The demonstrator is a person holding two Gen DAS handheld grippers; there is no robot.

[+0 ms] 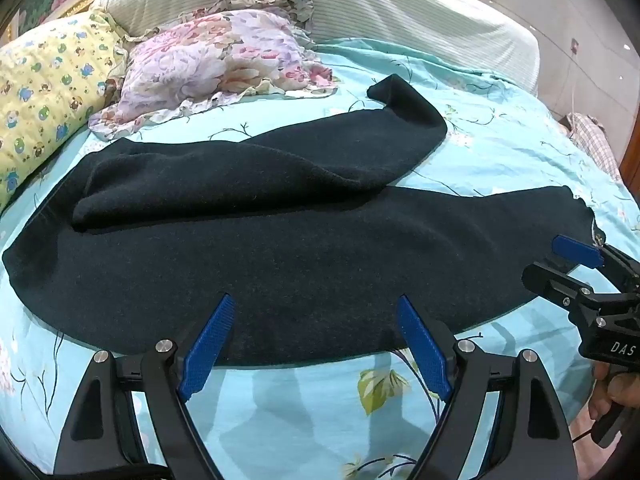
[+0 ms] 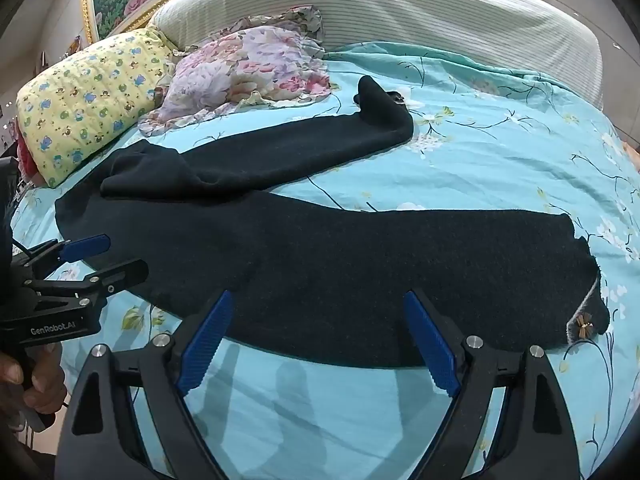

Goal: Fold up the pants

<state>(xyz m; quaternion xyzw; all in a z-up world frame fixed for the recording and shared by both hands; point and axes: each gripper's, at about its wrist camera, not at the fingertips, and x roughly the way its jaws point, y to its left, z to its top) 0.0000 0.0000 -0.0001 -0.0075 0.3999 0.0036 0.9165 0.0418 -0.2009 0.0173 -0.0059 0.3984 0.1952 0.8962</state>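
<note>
One pair of black pants lies flat on the turquoise flowered bedsheet, with two legs spread apart. The left gripper and the right gripper both hang over the near edge of the pants, fingers spread wide, holding nothing. Two pillows rest behind: one yellow pillow, one floral pillow.

One pair of dark pants on the bed, two legs showing. Two pillows at ten o'clock: one yellow pillow, one flowered pillow. Two grippers: the left gripper and the right gripper, each with two blue fingers. One headboard at twelve o'clock.
</note>
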